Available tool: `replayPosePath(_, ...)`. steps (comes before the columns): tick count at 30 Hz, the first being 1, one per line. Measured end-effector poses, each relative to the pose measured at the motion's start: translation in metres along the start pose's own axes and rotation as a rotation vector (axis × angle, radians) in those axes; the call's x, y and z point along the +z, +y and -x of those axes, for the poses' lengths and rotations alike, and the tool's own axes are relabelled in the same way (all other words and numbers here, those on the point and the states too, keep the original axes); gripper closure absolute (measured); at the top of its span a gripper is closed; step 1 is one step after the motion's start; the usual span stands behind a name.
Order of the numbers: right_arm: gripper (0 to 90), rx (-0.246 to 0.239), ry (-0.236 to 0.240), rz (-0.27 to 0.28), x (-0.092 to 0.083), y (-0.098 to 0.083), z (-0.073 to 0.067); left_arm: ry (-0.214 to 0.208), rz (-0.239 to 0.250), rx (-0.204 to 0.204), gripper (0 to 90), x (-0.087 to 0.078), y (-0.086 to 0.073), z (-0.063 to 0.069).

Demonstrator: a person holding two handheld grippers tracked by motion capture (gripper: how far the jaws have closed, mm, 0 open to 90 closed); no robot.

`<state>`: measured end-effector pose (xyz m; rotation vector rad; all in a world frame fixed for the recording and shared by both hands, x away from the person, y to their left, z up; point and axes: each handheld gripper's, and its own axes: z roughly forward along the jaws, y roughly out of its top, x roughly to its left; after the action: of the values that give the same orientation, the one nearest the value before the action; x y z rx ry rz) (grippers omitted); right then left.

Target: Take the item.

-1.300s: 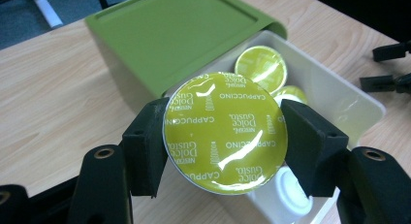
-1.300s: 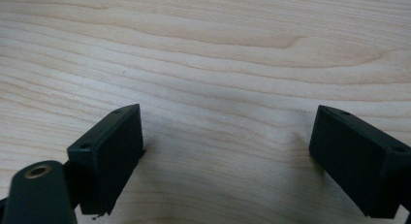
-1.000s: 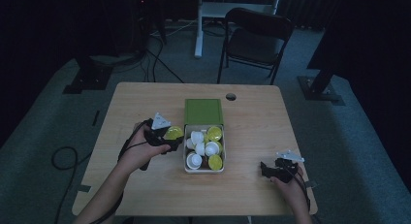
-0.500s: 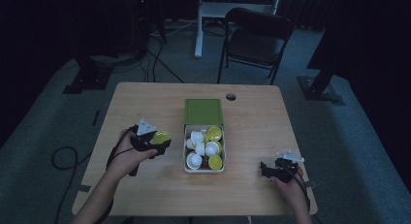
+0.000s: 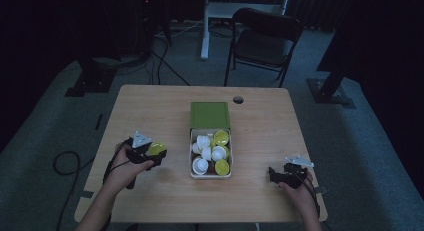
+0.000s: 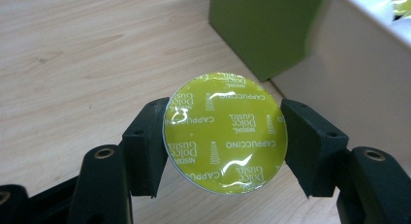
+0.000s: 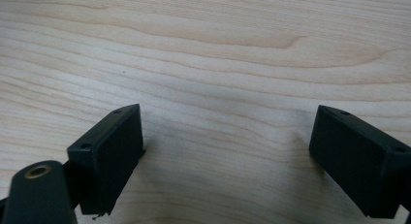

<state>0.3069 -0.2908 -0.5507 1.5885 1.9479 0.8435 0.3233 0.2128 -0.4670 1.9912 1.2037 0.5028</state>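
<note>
capsule (image 6: 225,132), lime foil lid w/ "cappuccino" printed on it, is sitting clamped between my left gripper (image 6: 225,141) jaws, pads pressing on its rim at both sides so the foil face stays untouched and facing the cam. i'm holding it over bare table (image 5: 150,111), just left of the box (image 5: 211,174), whose green lid is flipped open at the far end. box is holding more capsules, white and lime mixed, so prob i'm pulling the lime ones out and parking them beside it, on the left. my right gripper (image 7: 228,156) is resting low over the wood near the table's right front, jaws wide apart w/ nothing between them, well clear of the box, prob waiting its turn.
</note>
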Motion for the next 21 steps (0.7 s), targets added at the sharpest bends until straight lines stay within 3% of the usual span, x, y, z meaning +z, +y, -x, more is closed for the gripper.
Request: replayPosePath(21, 11.7, -0.001, 0.0, 0.0, 0.0, 0.0, 0.0, 0.041, -0.036, -0.08, 38.3, -0.006, -0.049, -0.028)
